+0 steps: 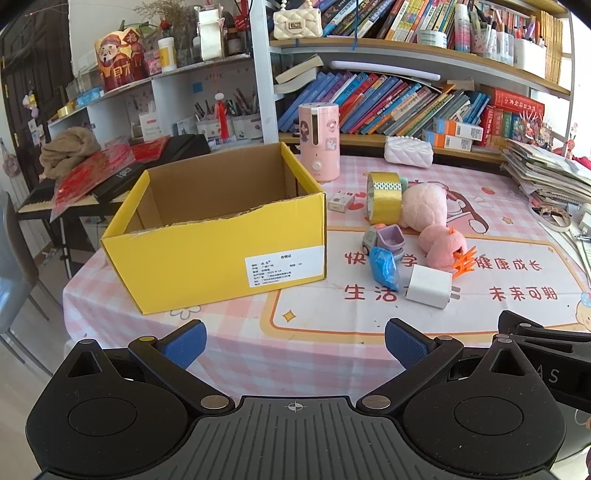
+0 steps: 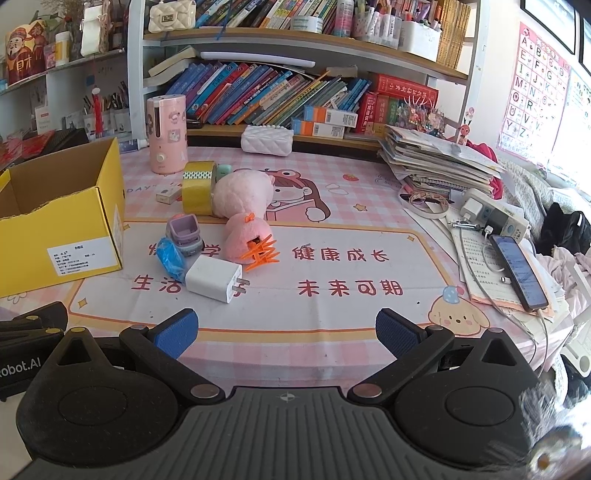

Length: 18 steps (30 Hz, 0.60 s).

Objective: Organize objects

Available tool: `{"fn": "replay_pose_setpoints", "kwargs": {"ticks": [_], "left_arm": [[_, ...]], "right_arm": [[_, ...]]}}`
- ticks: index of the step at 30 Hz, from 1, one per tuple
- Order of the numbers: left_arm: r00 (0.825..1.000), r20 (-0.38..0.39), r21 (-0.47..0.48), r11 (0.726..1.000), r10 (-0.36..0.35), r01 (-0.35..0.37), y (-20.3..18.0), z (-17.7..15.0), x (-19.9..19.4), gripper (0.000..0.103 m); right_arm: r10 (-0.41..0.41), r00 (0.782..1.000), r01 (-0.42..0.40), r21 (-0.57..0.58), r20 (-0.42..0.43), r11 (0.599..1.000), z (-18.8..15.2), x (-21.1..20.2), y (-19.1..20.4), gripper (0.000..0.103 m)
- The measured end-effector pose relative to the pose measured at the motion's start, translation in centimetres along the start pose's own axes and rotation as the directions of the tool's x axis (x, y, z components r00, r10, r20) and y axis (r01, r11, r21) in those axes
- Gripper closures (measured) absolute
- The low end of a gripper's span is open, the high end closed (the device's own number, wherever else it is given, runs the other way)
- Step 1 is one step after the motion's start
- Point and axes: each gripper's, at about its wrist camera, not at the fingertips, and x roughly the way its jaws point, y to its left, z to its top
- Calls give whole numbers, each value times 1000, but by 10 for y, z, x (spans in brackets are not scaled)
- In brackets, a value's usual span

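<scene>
Both the left hand-held gripper (image 1: 295, 341) and the right hand-held gripper (image 2: 287, 332) hover wide apart and empty over the desk (image 2: 332, 317). The yellow cardboard box (image 1: 218, 251) sits left, open. Beside it cluster a white charger (image 2: 214, 278), pink plush toy (image 2: 240, 195), toy truck (image 2: 184, 236) and gold tape roll (image 2: 197, 188).

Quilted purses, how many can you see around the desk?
2. A cream purse sits on the top shelf, and a white purse lies on the table's back edge by the books. Others may be hidden among the clutter.
</scene>
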Motion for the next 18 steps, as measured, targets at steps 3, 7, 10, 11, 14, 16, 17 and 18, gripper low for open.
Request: {"fn": "replay_pose_setpoints", "kwargs": {"ticks": [3, 7, 10, 11, 14, 16, 17, 18], "left_arm": [[1000, -3, -2, 1000, -2, 2, 1, -1, 0, 0], [1000, -4, -2, 1000, -2, 2, 1, -1, 0, 0], [1000, -4, -2, 1000, -2, 2, 1, -1, -1, 0], [1000, -5, -1, 1000, -2, 2, 0, -1, 0, 0], [1000, -7, 3, 1000, -2, 2, -1, 0, 1, 0], [1000, -12, 5, 1000, -3, 3, -2, 1, 2, 0], [1000, -13, 5, 1000, -3, 3, -2, 2, 3, 0], [1000, -16, 6, 1000, -4, 4, -2, 2, 4, 0]], "right_arm": [[0, 1000, 0, 0, -2, 1000, 0, 0, 0, 0], [0, 1000, 0, 0, -3, 1000, -1, 0, 0, 0], [0, 1000, 0, -1, -3, 1000, 0, 1, 0, 0], [0, 1000, 0, -1, -4, 1000, 0, 1, 0, 0], [-1, 1000, 1, 0, -4, 1000, -2, 0, 0, 0], [-1, 1000, 1, 1, -7, 1000, -3, 2, 0, 0], [-2, 1000, 2, 1, -8, 1000, -3, 2, 0, 0], [-3, 1000, 3, 1, -10, 1000, -4, 3, 0, 0]]}}
